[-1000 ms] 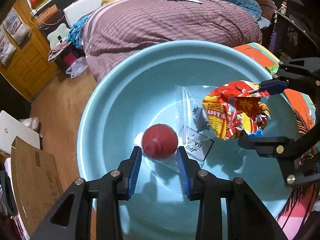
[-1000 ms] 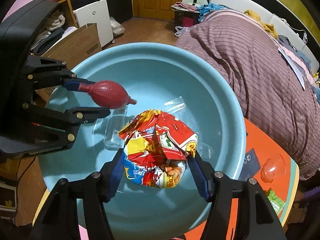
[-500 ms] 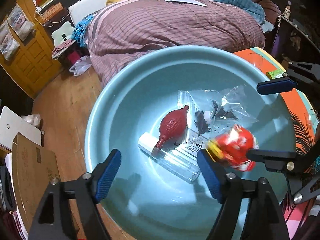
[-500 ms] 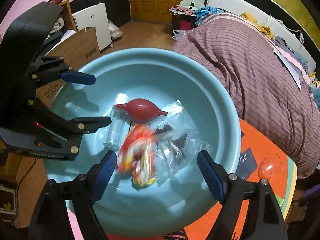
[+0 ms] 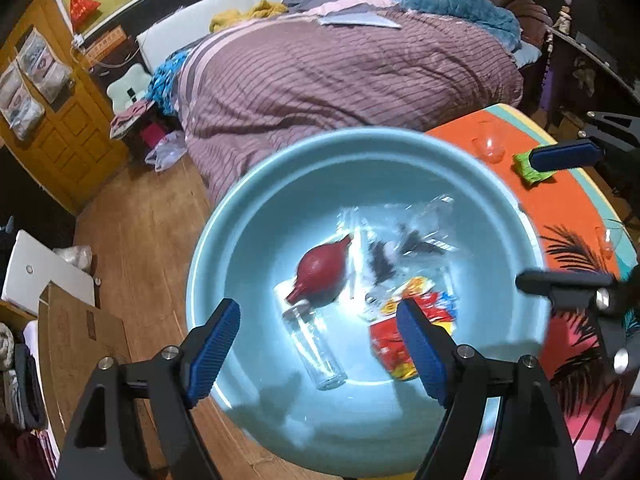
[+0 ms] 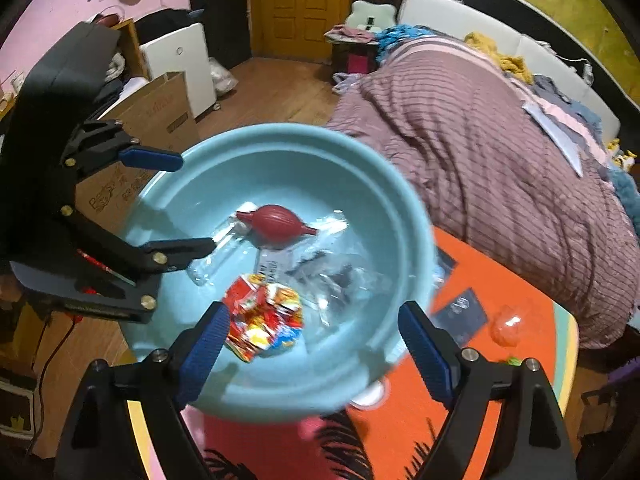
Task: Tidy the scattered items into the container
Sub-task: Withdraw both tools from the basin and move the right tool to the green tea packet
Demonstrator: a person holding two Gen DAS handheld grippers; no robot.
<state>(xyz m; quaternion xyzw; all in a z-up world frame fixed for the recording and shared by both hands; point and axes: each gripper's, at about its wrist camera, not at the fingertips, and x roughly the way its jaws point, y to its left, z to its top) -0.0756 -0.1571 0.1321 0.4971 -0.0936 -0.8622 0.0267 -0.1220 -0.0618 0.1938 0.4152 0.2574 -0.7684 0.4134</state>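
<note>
Two hand-held grippers hover over the teal basin (image 5: 224, 248), both tilted steeply downward. The left hand-held gripper (image 5: 320, 348) has its blue pads spread wide with nothing gripped. The right hand-held gripper (image 6: 316, 348) is likewise spread wide and empty.

In the basin, which sits on the orange patterned counter (image 6: 500, 280), lie four things. The red rubber air-blower bulb (image 6: 276, 222) lies on its side; in the right wrist view its long axis runs left to right, nozzle pointing right toward the bed (image 6: 500, 152). The clear bottle (image 5: 314, 350) lies flat beside it, its white cap touching the bulb. The crumpled red and yellow snack wrapper (image 6: 264, 320) rests near the basin's close wall. A clear zip bag (image 6: 336, 276) with dark contents lies between wrapper and bulb.

On the counter outside the basin are a clear orange dome (image 6: 510, 326) and a green packet (image 5: 532, 168).
</note>
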